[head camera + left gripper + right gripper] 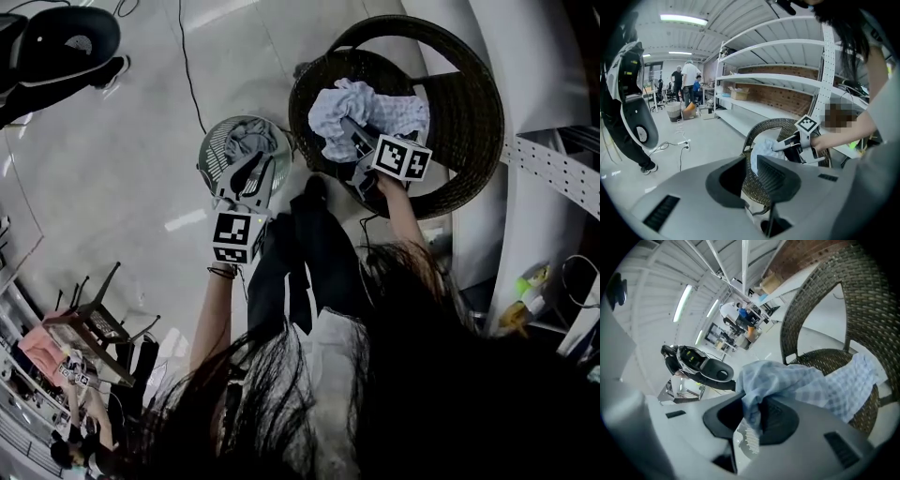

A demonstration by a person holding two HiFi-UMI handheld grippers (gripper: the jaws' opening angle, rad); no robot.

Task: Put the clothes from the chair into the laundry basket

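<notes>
Right gripper view: right gripper (754,416) is clenched on a bunched fold of the pale blue checked garment (811,385). The rest of the fabric drapes back over the wicker chair (862,310). Head view agrees: garment (375,108) is mostly on the seat, chair (469,103) far right, and the right gripper (349,127) bites its near edge.

Left gripper (750,173) is released, jaws apart with nothing between them. In the head view it (251,164) hangs over the laundry basket (208,141), which stands on the floor (141,141) just left of the chair. A grey garment (248,139) already lies in the basket.

Risks as I read them:
- Grip is on one fold only, and most of the weight hangs free. A quick swing could pull it out of the jaws.
- Trailing fabric may snag on the wicker weave or chair rim during the lift.
- A low carry lets the tail drag on the floor or drape over the basket rim.
- Left gripper sits in the drop path and could block the drop or tip the basket.
</notes>
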